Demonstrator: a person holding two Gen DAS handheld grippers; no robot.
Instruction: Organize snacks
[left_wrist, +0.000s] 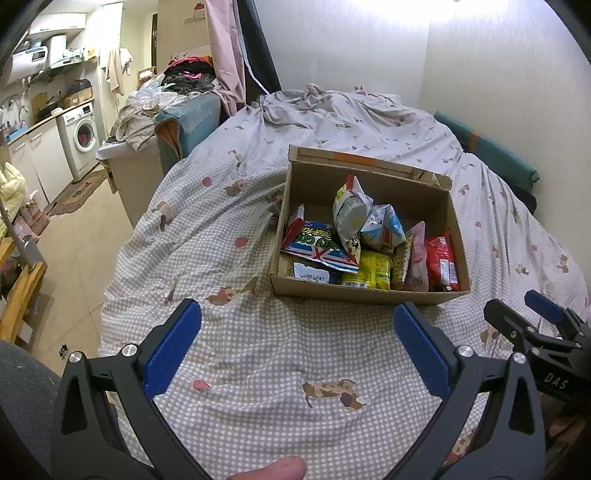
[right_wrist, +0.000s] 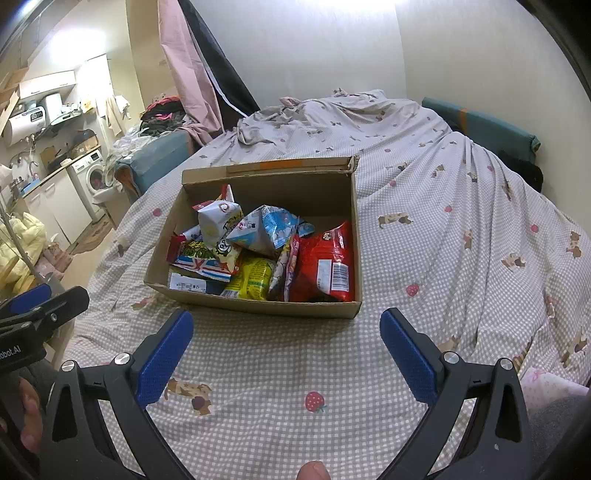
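An open cardboard box (left_wrist: 362, 291) sits on the bed and also shows in the right wrist view (right_wrist: 258, 306). It holds several snack packets: a red bag (right_wrist: 325, 266) at the right, a yellow packet (right_wrist: 251, 282), a blue and white bag (right_wrist: 266, 230), a white bag (right_wrist: 216, 221) and a flag-printed packet (right_wrist: 201, 266). My left gripper (left_wrist: 297, 341) is open and empty, above the bedsheet in front of the box. My right gripper (right_wrist: 286, 349) is open and empty, also in front of the box. Each gripper shows at the edge of the other's view.
The bed has a checked sheet (left_wrist: 258, 369) with animal and strawberry prints, rumpled at the far end. A wall runs behind and to the right. To the left are a floor (left_wrist: 74, 266), a piled chair (left_wrist: 177, 122), a washing machine (left_wrist: 83, 136) and kitchen cabinets.
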